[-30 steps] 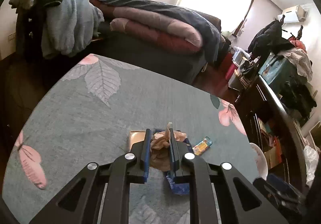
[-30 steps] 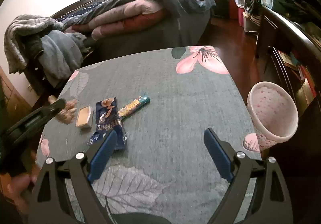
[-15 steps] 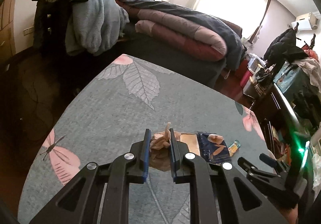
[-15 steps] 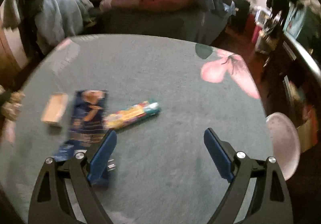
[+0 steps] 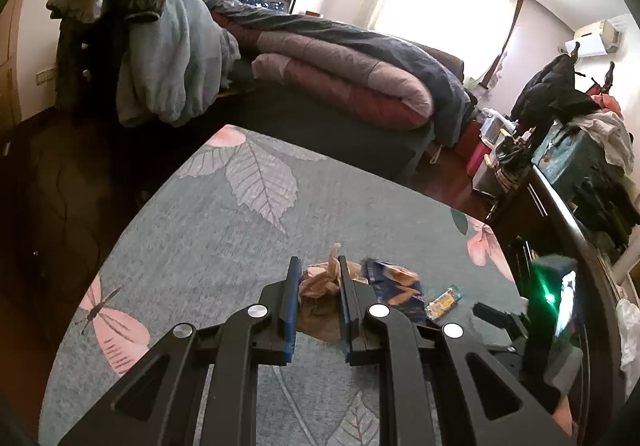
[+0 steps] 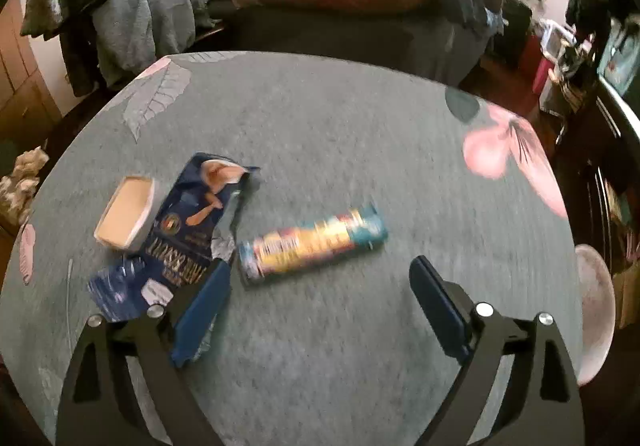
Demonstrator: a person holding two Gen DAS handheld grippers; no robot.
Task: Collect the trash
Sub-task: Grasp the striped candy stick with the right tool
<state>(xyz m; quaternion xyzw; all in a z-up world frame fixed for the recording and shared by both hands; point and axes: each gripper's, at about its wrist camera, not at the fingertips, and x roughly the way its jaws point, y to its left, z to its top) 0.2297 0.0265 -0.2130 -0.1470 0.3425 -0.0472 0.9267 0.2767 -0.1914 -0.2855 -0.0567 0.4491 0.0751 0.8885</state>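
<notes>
My left gripper [image 5: 318, 266] is shut on a crumpled brown paper wad [image 5: 320, 288] and holds it above the grey-green leaf-print table [image 5: 224, 246]. The wad also shows at the left edge of the right wrist view [image 6: 20, 182]. My right gripper [image 6: 320, 278] is open and empty, low over the table. Just ahead of it lies a colourful candy wrapper [image 6: 316, 242]. To its left lie a torn dark blue snack bag [image 6: 188, 230] and a small tan box [image 6: 126, 212]. The bag [image 5: 394, 282] and wrapper [image 5: 444, 302] also show in the left wrist view.
A pink bin [image 6: 594, 310] stands off the table's right edge. A bed with piled quilts [image 5: 344, 70] lies behind the table. Clothes hang on a rack [image 5: 132, 26] at the back left. A dark cluttered shelf unit [image 5: 568, 186] runs along the right.
My right gripper has moved forward and down toward the candy wrapper, staying open. My left gripper has drawn back to the left with the paper wad still held.
</notes>
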